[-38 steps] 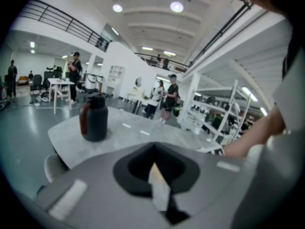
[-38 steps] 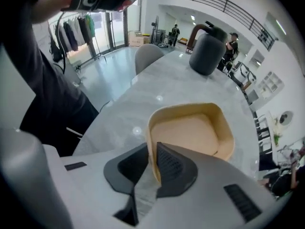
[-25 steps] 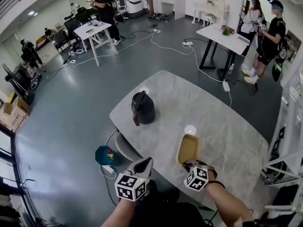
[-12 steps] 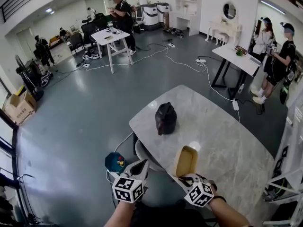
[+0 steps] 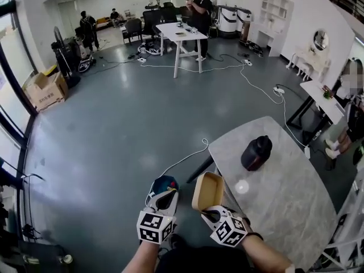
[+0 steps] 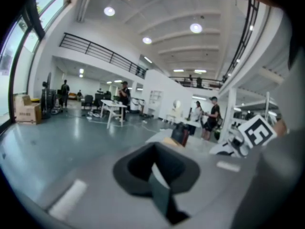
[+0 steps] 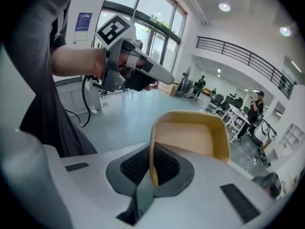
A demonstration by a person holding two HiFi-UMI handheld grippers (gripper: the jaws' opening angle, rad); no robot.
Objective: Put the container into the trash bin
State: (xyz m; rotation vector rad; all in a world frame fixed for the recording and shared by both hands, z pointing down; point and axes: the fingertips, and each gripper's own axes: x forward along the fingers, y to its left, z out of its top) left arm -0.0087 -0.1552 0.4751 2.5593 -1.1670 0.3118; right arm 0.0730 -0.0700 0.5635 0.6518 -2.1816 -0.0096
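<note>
1. Here, the right gripper (image 7: 152, 168) has its jaws clamped on the rim of a tan, empty container (image 7: 193, 137), which it holds tilted in the air.
2. In the head view, the container sits at lower centre of the frame, by the left edge of a marble table (image 5: 284, 203).
3. The left gripper (image 6: 155, 171), its jaws pressed together on nothing, hangs just left of the container.
4. A teal bin (image 5: 165, 182) stands on the grey floor, partly behind the left gripper.
5. A black jug-shaped object (image 5: 256, 152) rests on the table, right of centre.
</note>
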